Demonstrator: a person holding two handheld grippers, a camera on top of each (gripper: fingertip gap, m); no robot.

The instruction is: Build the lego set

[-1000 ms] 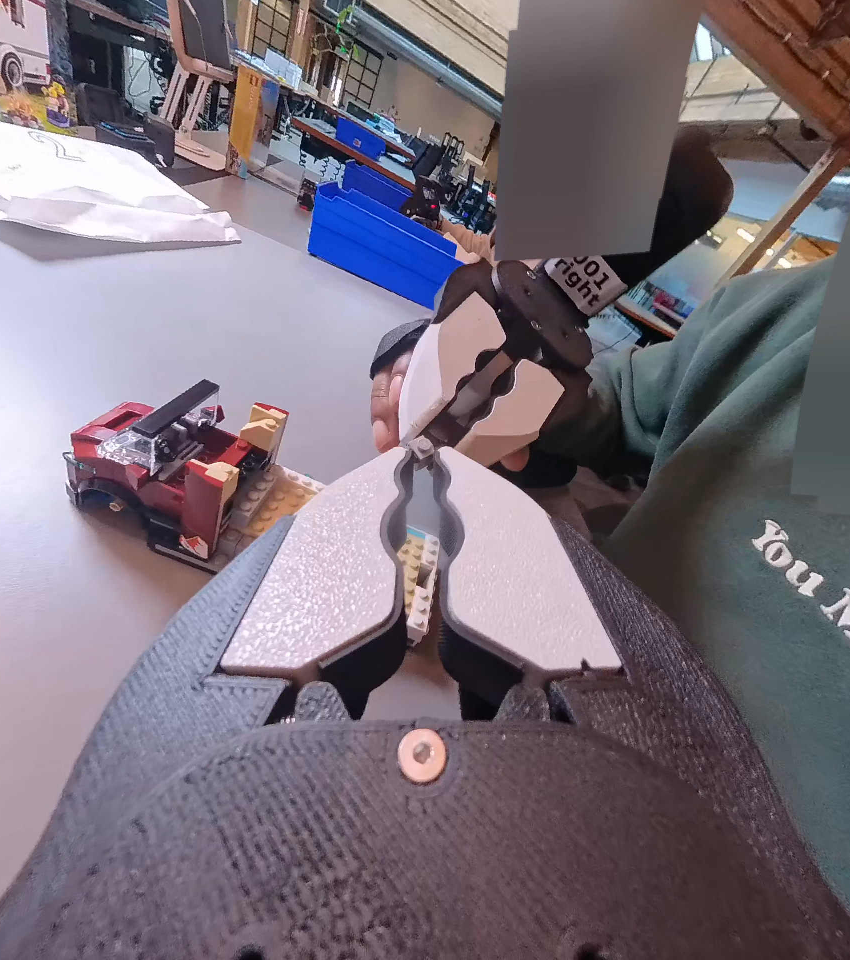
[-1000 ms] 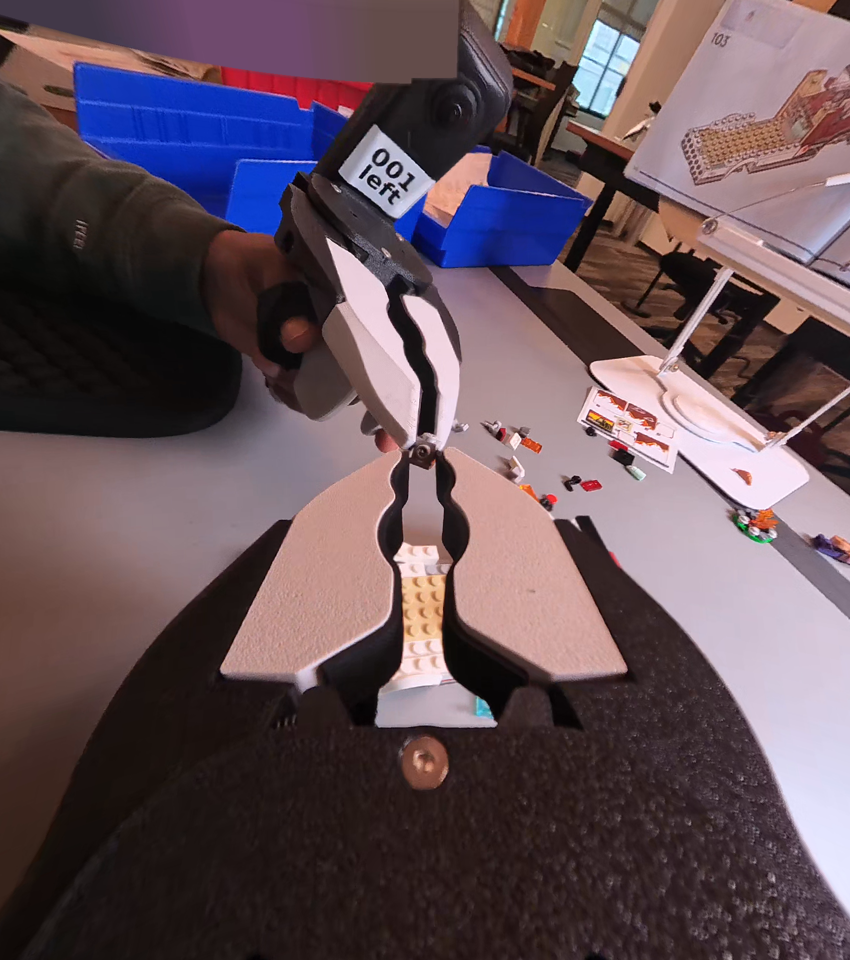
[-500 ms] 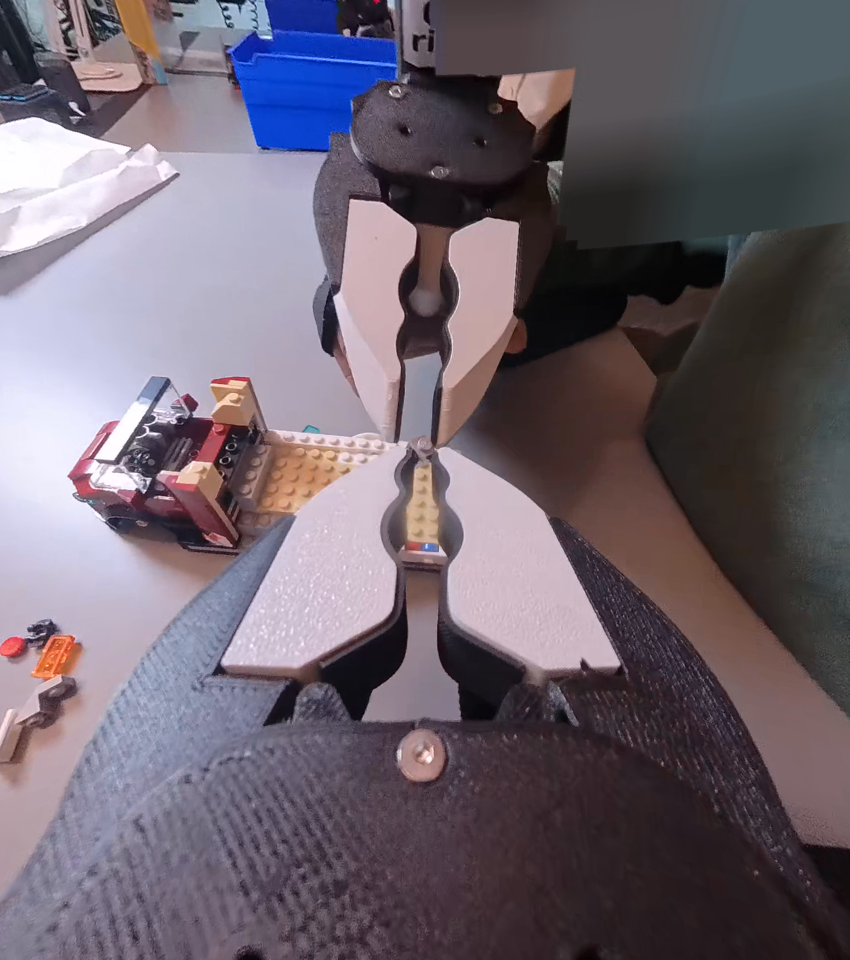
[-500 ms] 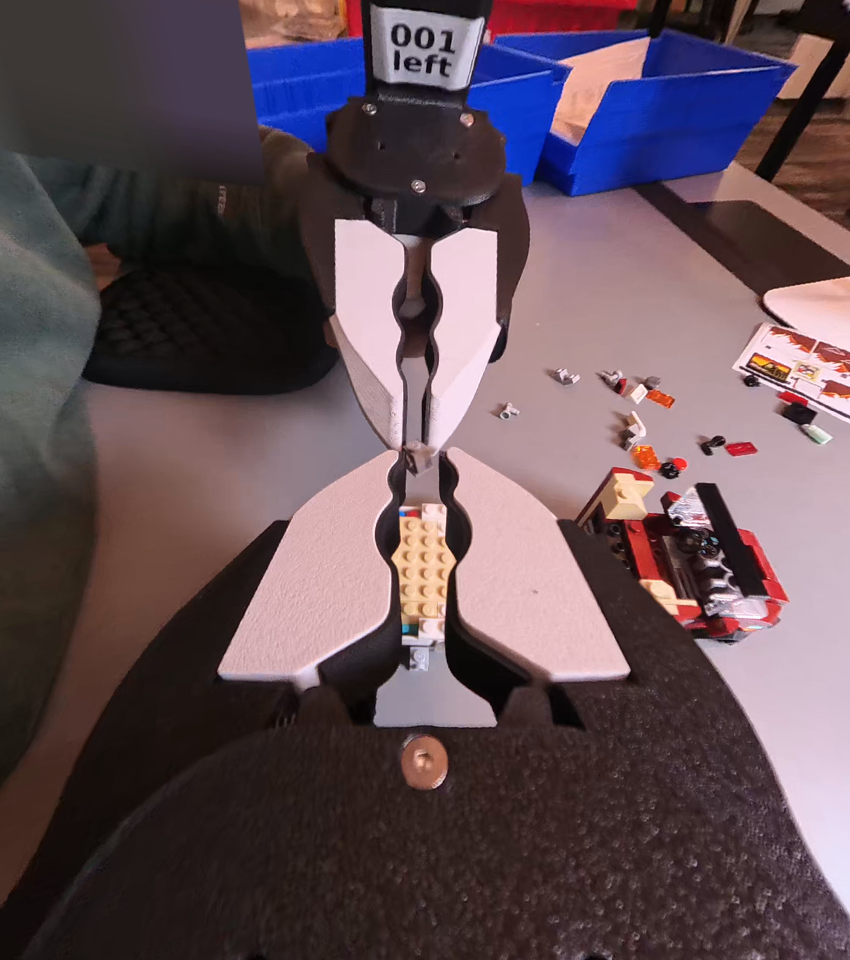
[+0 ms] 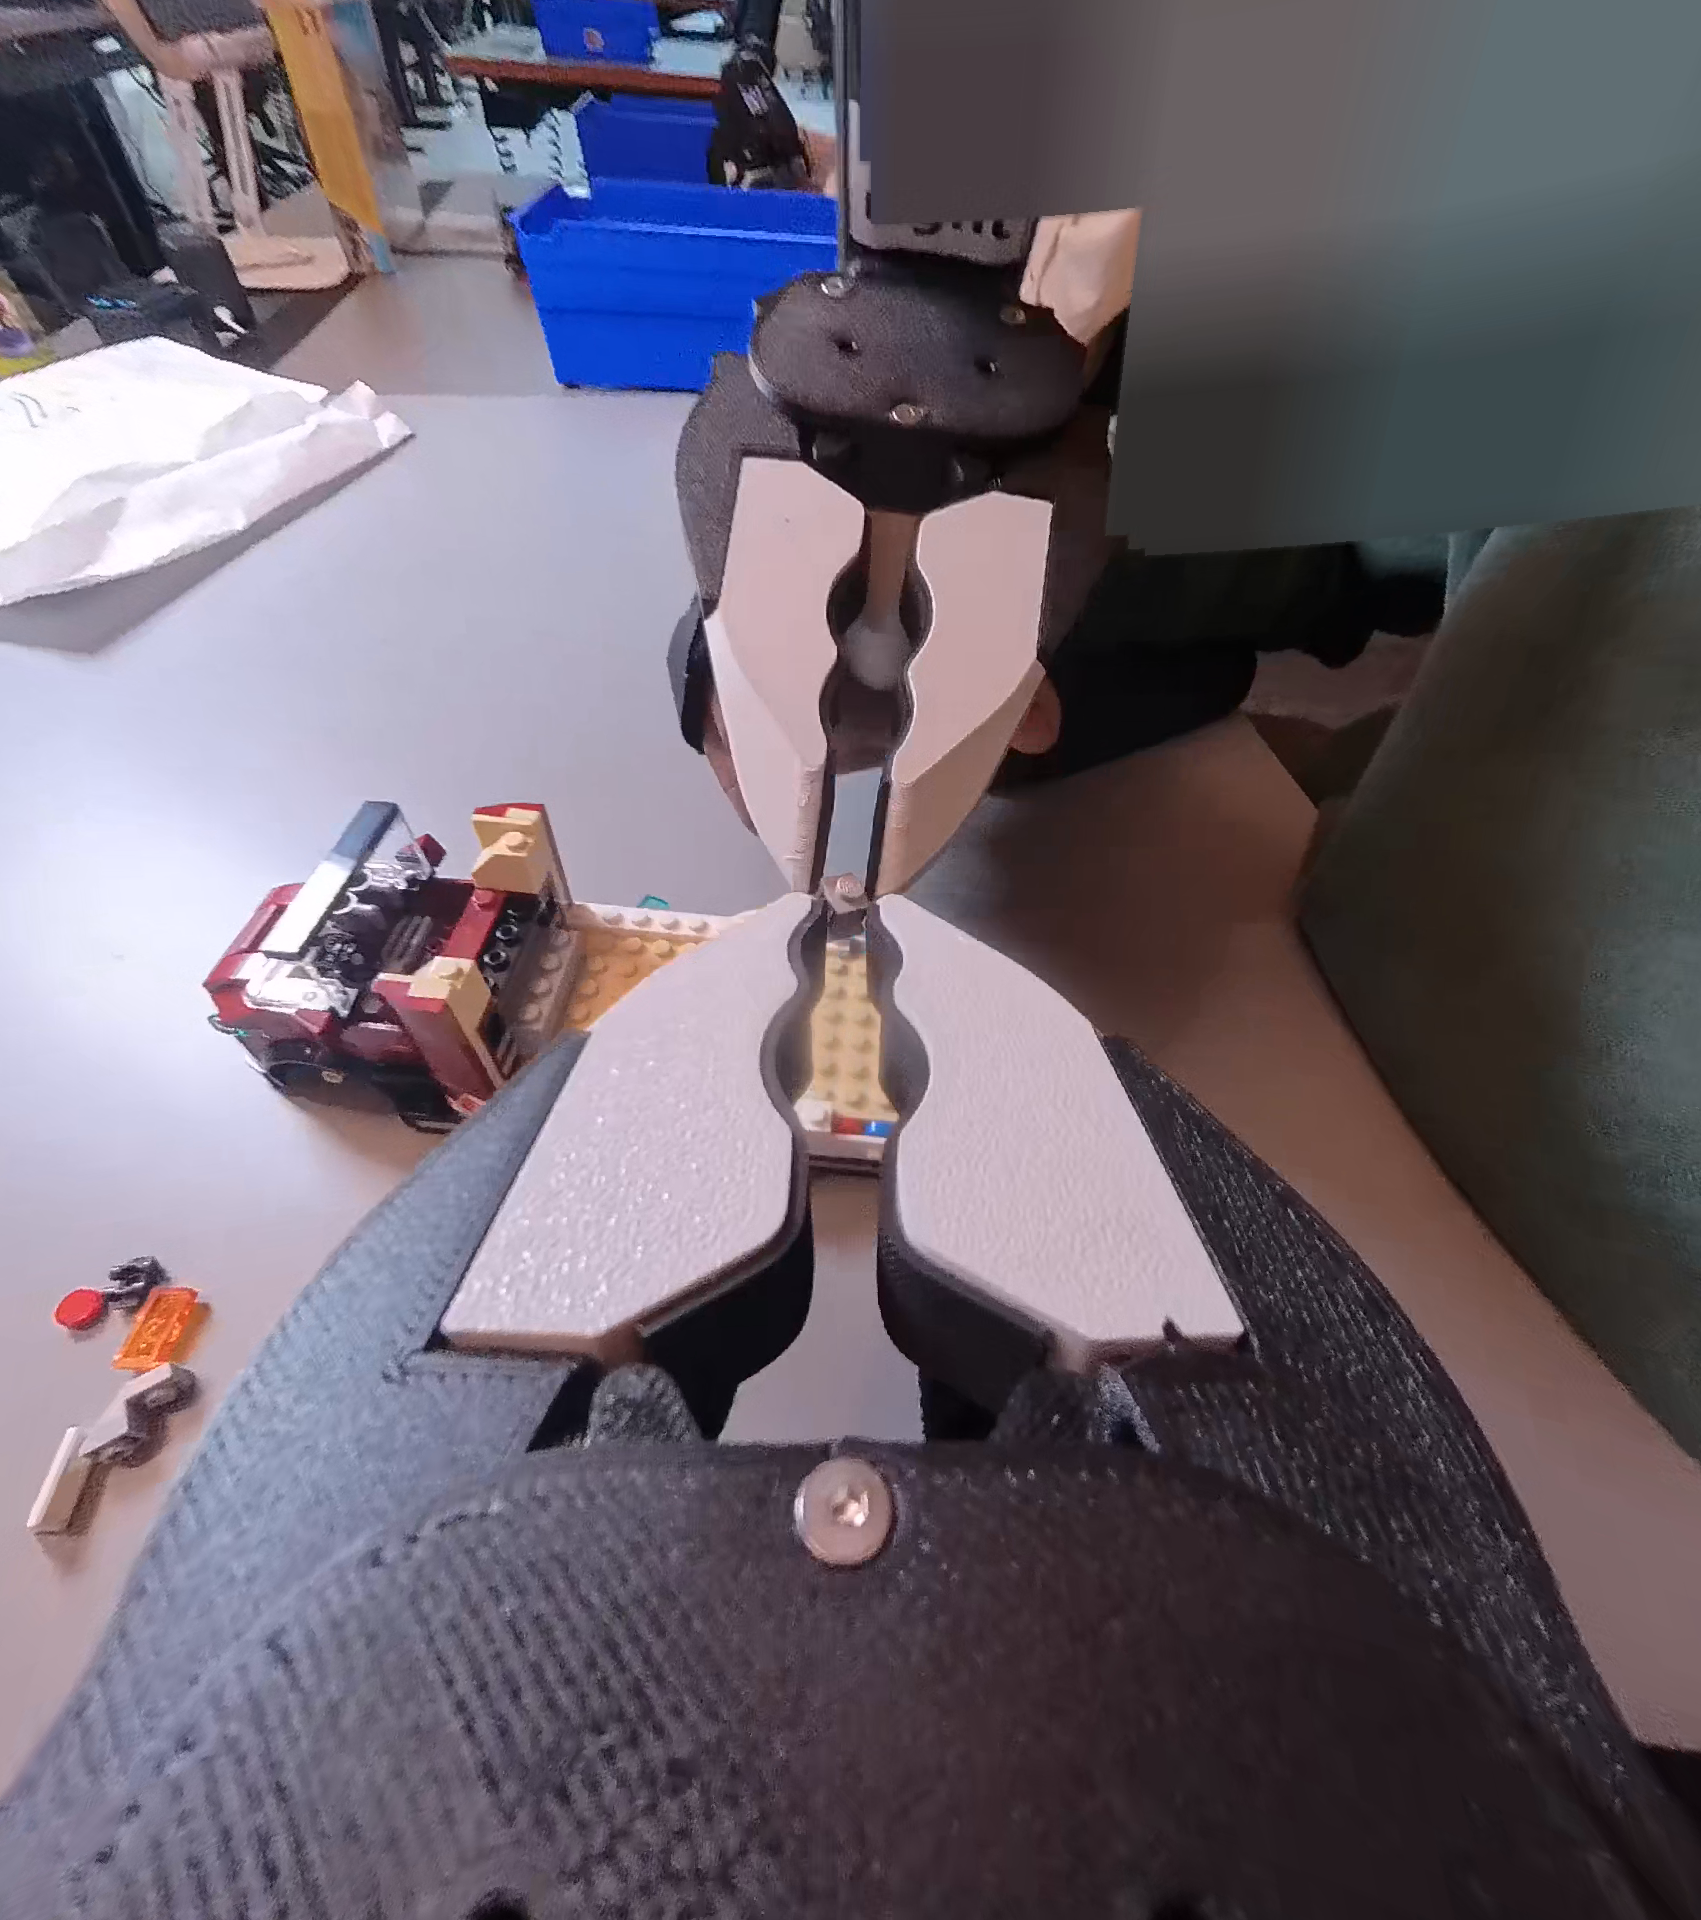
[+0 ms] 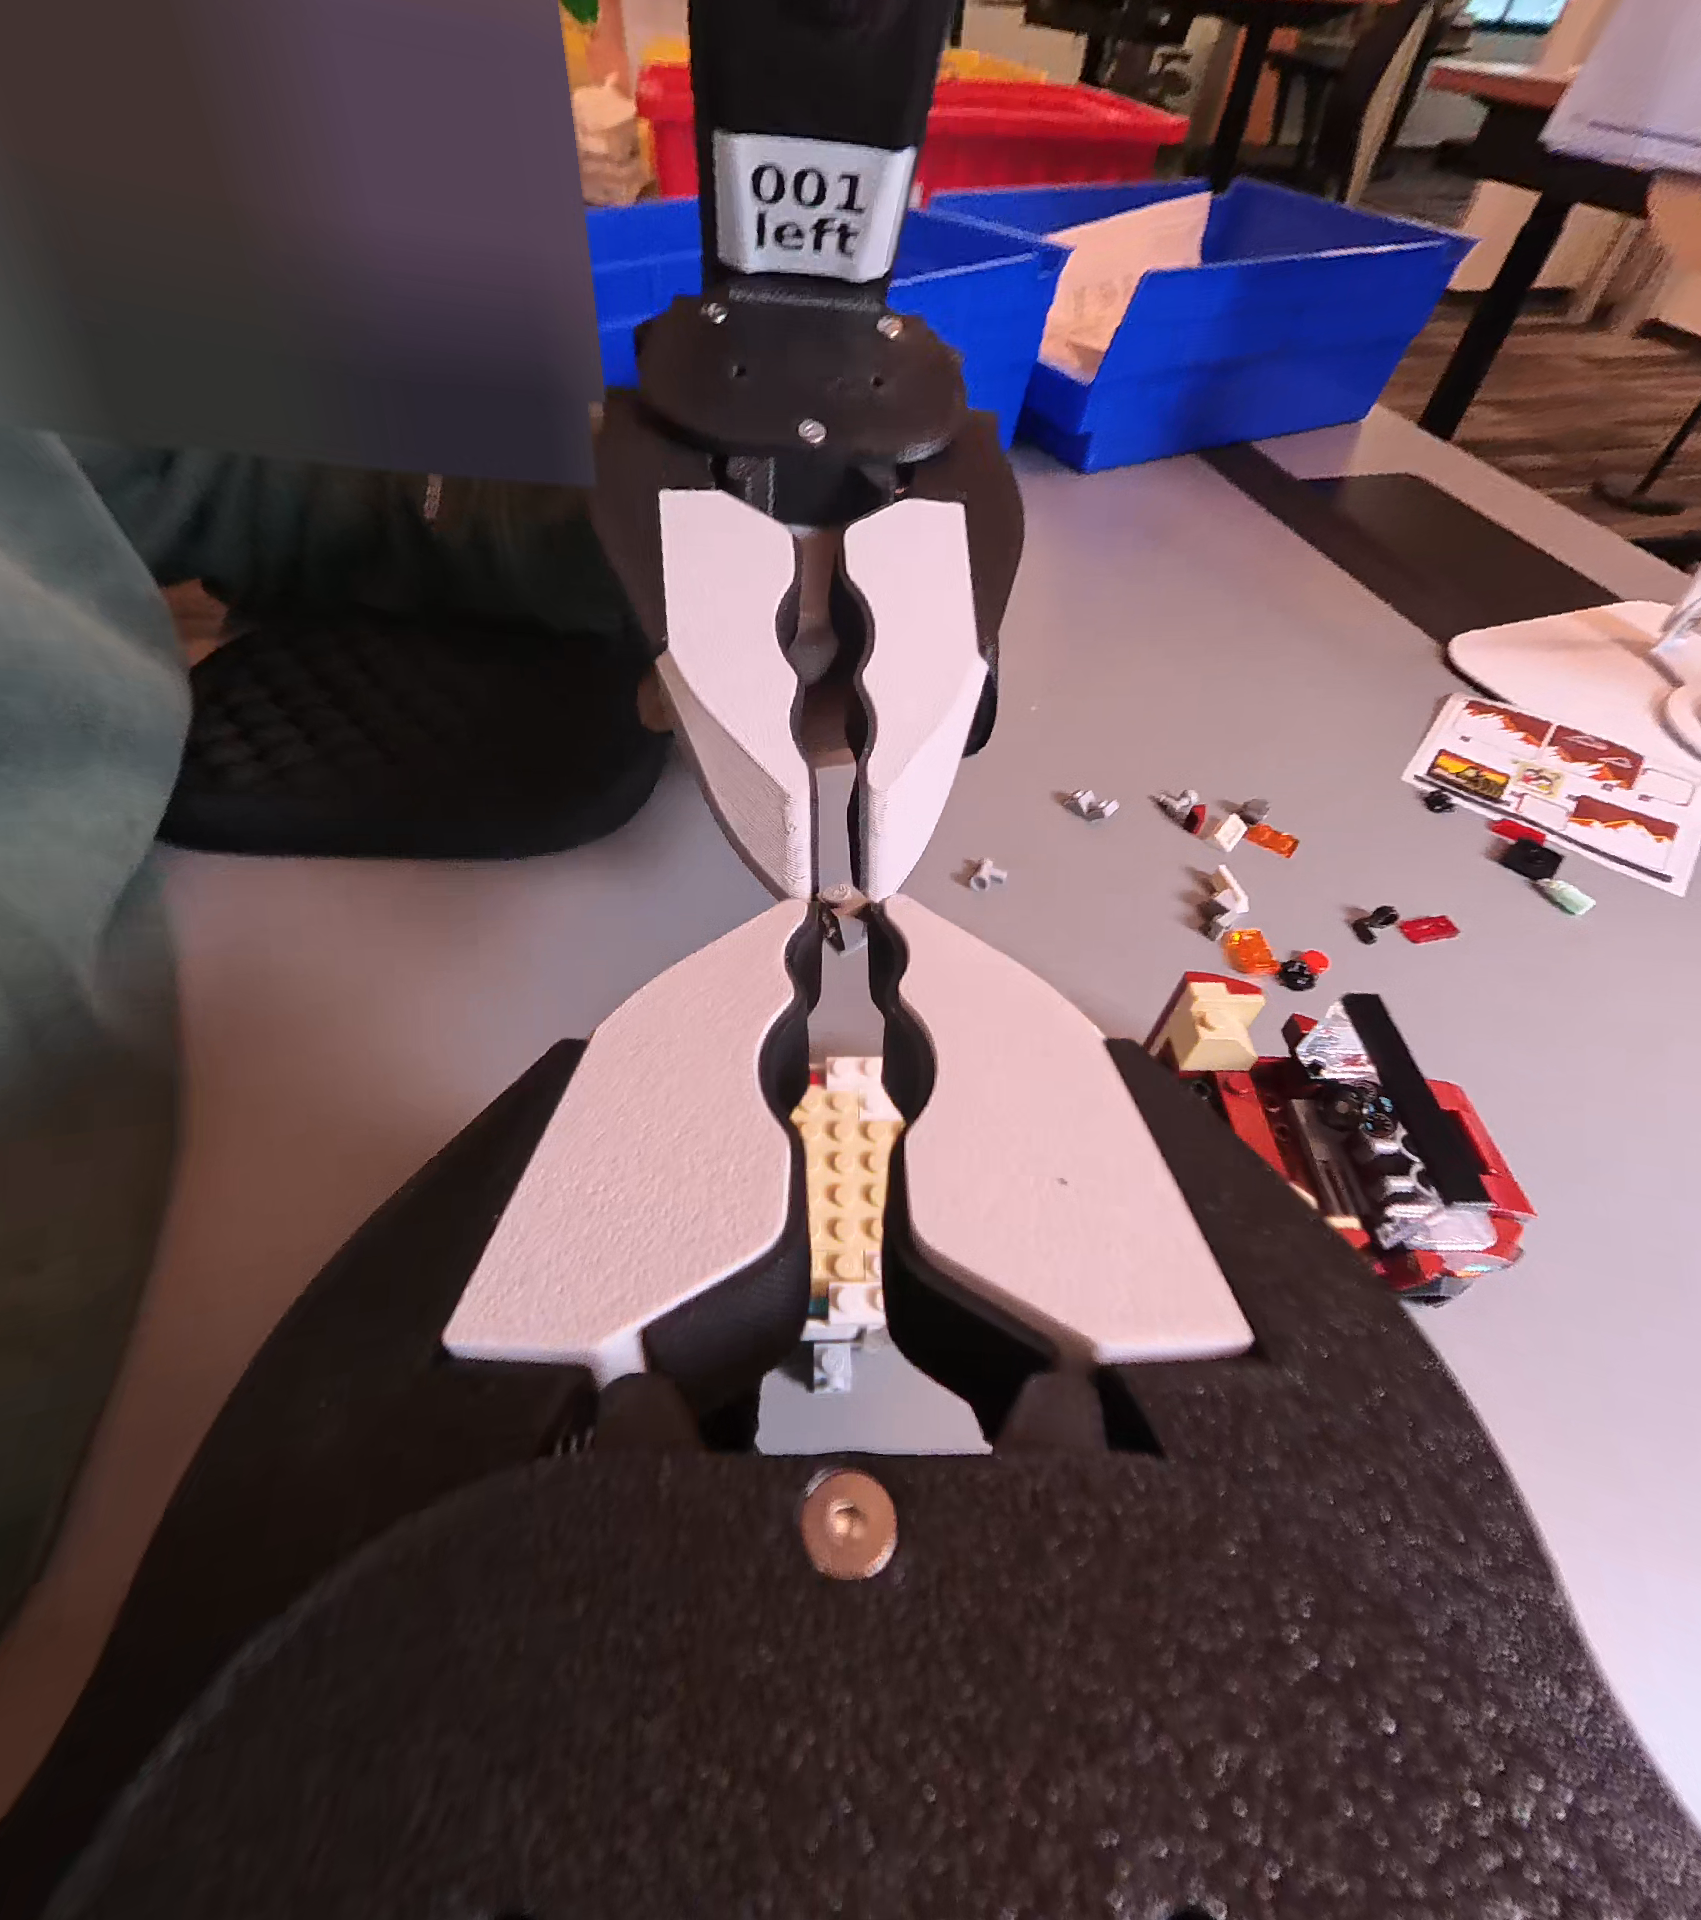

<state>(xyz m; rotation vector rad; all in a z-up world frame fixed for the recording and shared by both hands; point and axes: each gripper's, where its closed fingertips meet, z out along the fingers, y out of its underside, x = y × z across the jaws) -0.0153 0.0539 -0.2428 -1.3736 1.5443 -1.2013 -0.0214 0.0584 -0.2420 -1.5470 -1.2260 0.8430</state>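
My left gripper point(image 5: 844, 906) and my right gripper point(image 6: 841, 916) meet tip to tip above the table. Both are shut on one small grey lego piece point(image 5: 844, 889), which also shows in the right wrist view point(image 6: 844, 906). The right gripper point(image 5: 846, 878) faces me in the left wrist view, and the left gripper point(image 6: 833, 883) faces me in the right wrist view. Below them stands the lego model: a dark red truck cab point(image 5: 378, 966) point(image 6: 1345, 1132) with a tan studded plate point(image 5: 851, 1039) point(image 6: 846, 1174) behind it, seen through the finger gaps.
Several loose small pieces point(image 5: 150, 1320) point(image 6: 1241, 842) lie on the grey table. A sticker sheet point(image 6: 1552, 800) and a white stand base point(image 6: 1604, 665) are at right. Blue bins point(image 5: 669, 281) point(image 6: 1241, 343) stand behind. A white paper bag point(image 5: 98, 468) lies at far left. A person's green sleeve point(image 5: 1604, 935) is close. My two grippers' fingertips are within a few centimetres of each other.
Both grippers, tips still together on the small grey piece, have swung round and come over the model's tan plate. Since half a second ago they have hardly moved.
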